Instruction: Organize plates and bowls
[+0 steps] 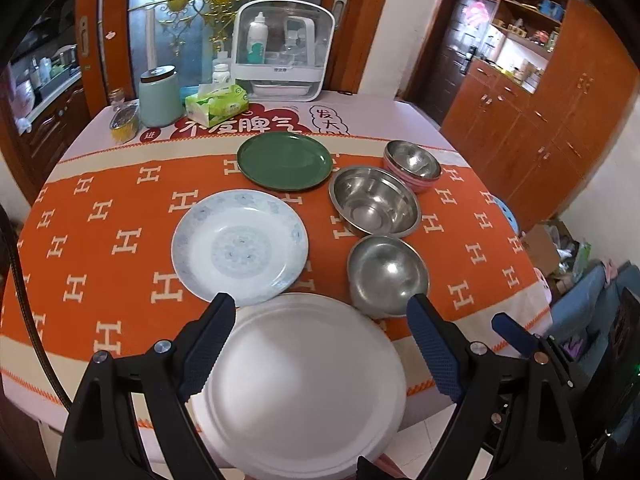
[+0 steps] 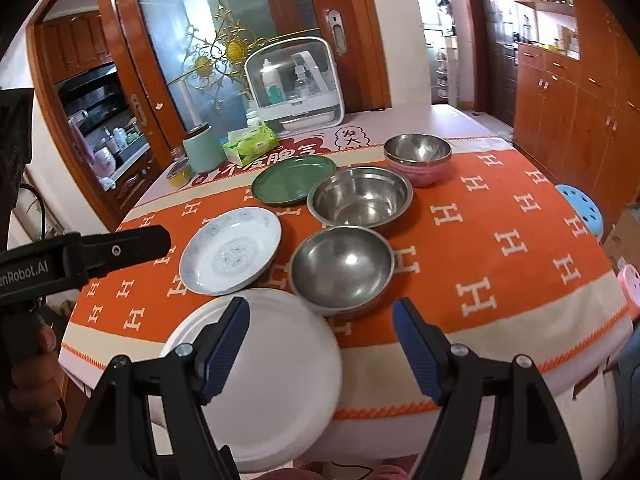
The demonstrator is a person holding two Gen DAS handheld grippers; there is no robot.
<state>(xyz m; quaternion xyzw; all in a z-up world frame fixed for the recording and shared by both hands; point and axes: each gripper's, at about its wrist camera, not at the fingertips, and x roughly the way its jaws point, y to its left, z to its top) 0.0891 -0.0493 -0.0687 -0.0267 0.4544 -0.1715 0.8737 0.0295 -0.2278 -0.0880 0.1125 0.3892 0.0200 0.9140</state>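
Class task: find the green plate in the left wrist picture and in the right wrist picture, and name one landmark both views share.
Left wrist: green plate, upper centre, behind the patterned white plate.
Right wrist: green plate, above centre, left of the wide steel bowl.
Shared landmark: green tissue pack.

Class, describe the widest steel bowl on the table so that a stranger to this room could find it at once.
Start at the orange cloth patterned with white H shapes. Right of the green plate three metal bowls run front to back. The wide steel bowl is the middle one, shallower with a flat bottom and broad rim, unlike the rounder front bowl and the pink-sided back bowl.
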